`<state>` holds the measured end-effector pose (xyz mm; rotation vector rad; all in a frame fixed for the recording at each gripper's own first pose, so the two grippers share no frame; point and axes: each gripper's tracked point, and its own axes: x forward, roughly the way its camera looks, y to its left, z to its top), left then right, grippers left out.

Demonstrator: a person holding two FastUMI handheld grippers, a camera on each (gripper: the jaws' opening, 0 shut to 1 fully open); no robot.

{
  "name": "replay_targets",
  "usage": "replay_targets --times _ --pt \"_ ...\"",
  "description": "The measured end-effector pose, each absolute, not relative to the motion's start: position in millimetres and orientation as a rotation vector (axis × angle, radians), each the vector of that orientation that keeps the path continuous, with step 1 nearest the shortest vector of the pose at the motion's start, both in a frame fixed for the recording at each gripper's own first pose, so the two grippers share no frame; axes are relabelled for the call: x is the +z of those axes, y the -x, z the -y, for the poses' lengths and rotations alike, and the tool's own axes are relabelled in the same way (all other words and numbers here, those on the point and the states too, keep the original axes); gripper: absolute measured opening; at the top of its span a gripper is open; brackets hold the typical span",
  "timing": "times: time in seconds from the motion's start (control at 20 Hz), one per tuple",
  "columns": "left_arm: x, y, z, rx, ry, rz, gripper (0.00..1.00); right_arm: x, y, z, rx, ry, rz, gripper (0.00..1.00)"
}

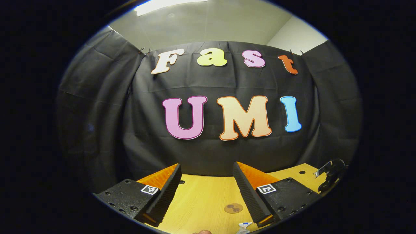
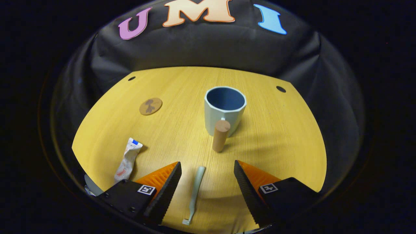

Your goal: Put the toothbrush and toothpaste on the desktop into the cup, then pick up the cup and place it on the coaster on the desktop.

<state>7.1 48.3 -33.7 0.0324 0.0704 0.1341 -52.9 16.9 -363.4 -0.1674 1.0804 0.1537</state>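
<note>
Toothbrush (image 2: 195, 191) lies flat between the parted, empty fingers of the right gripper (image 2: 207, 182), lined up for pickup; toothpaste (image 2: 127, 160) at nine o'clock, cup (image 2: 225, 112) at twelve, coaster (image 2: 150, 106) at eleven. Left gripper (image 1: 206, 185) hangs open, holding nothing, above the desktop (image 1: 201, 198).

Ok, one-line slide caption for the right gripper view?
Open right gripper above the toothbrush; toothpaste, handled cup and coaster on the desktop.

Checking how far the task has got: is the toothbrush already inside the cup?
No: in the right gripper view the toothbrush lies flat on the desktop, well short of the empty cup.
</note>
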Motion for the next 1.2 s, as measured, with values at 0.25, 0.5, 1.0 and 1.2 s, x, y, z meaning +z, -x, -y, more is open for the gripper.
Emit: replay_targets --times 0.25,0.5,1.0,1.2 --pt "-39 -5 -57 0.157 -0.022 -0.087 0.94 -386 69 -14 0.168 0.224 -1.196 1.00" --pt "-45 -2 -63 0.171 -0.013 -0.094 0.94 -400 83 -23 0.190 0.213 -1.314 1.00" --pt "-58 -1 -71 0.184 0.004 -0.122 0.94 -410 92 -26 0.177 0.206 -1.425 0.84" --pt "-63 -2 -68 0.177 0.007 -0.132 0.94 -412 88 -23 0.155 0.207 -1.466 0.64"
